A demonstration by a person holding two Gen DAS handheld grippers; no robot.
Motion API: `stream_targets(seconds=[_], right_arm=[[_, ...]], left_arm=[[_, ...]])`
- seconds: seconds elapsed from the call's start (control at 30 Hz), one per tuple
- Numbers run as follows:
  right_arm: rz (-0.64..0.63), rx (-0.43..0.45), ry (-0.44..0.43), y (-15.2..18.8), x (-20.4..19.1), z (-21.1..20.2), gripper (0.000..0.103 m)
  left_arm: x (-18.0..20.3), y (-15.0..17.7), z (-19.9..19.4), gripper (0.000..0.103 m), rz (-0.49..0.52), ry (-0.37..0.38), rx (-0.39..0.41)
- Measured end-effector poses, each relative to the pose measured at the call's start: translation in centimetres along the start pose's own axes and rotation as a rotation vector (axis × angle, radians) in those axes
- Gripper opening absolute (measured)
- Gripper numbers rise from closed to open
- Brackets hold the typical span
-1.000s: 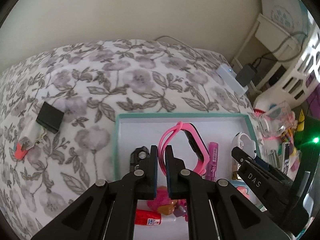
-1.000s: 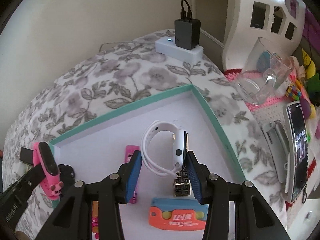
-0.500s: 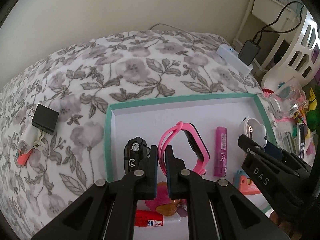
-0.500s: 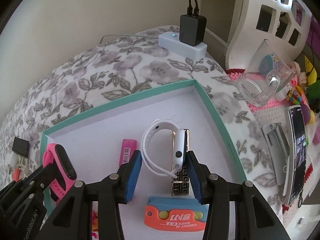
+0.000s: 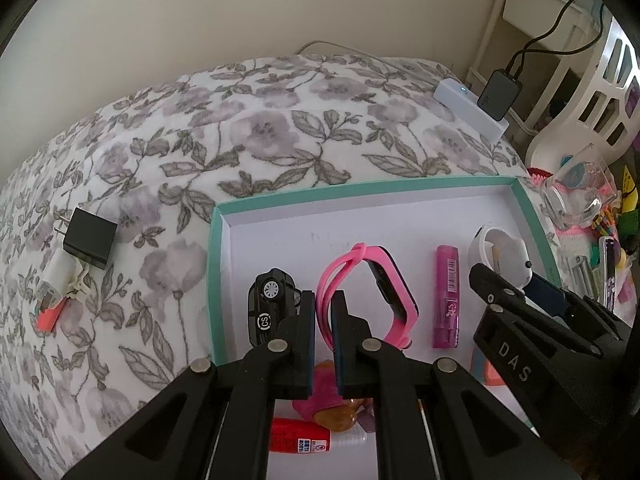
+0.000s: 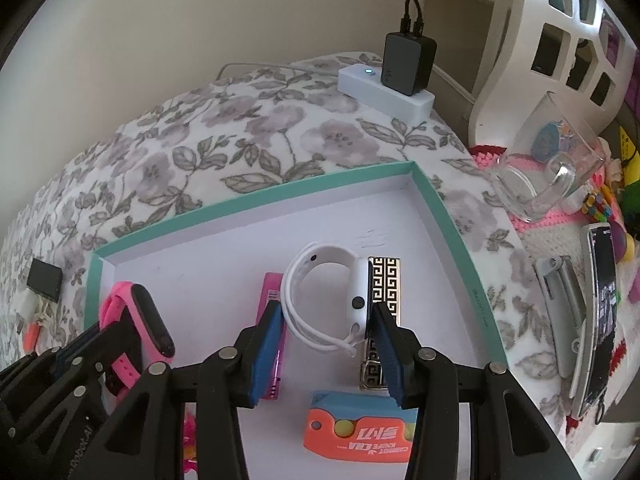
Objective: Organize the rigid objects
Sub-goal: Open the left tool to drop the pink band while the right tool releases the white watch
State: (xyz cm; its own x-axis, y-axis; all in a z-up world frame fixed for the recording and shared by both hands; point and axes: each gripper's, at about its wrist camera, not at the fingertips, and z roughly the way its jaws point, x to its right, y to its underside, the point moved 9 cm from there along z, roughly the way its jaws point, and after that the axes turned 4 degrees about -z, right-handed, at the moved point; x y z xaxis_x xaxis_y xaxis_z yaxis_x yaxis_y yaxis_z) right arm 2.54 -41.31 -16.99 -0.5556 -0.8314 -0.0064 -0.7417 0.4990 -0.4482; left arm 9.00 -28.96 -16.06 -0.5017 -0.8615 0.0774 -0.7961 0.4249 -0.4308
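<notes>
A teal-rimmed white tray (image 5: 360, 190) lies on a floral cloth. My left gripper (image 5: 323, 300) is shut on the strap of a pink watch (image 5: 384, 288), which stands on edge over the tray beside a black toy car (image 5: 268, 304). My right gripper (image 6: 326, 312) is shut on a white watch (image 6: 320, 256), with blue pads against its strap and its case. In the right wrist view the pink watch (image 6: 148, 320) and left gripper (image 6: 96, 344) sit at the tray's left edge. Whether either watch touches the tray floor I cannot tell.
The tray also holds a magenta tube (image 5: 447, 292), a gold-and-black patterned piece (image 6: 384, 280), an orange-and-blue knife case (image 6: 360, 428) and small toys. A black plug (image 5: 90, 240) lies left on the cloth. A power strip (image 6: 384, 88), glass mug (image 6: 548, 184) and phone (image 6: 600, 312) crowd the right.
Both grippers rolled slightly while keeping their watches. The left view now shows more of the tray and the whole toy car. The patterned piece has come out from behind the white watch.
</notes>
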Motion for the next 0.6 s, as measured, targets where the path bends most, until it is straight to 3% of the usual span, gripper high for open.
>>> stream_targets(seconds=[0.2,0.47,0.6], right_arm=[[-0.013,-0.009,0.000,0.2,-0.2,0.2,0.049],[-0.023,0.002,0.000,0.0,-0.4,0.0,0.049],[-0.017,0.022,-0.002,-0.4,-0.4,-0.4,0.049]], left_arm=[[0.0,0.0,0.1,0.011,-0.003,-0.003,-0.005],[-0.7,-0.4,-0.5,0.034,-0.028,-0.002,0.008],[-1.4,-0.8,-0.9,0.039,-0.050,-0.011,0.019]])
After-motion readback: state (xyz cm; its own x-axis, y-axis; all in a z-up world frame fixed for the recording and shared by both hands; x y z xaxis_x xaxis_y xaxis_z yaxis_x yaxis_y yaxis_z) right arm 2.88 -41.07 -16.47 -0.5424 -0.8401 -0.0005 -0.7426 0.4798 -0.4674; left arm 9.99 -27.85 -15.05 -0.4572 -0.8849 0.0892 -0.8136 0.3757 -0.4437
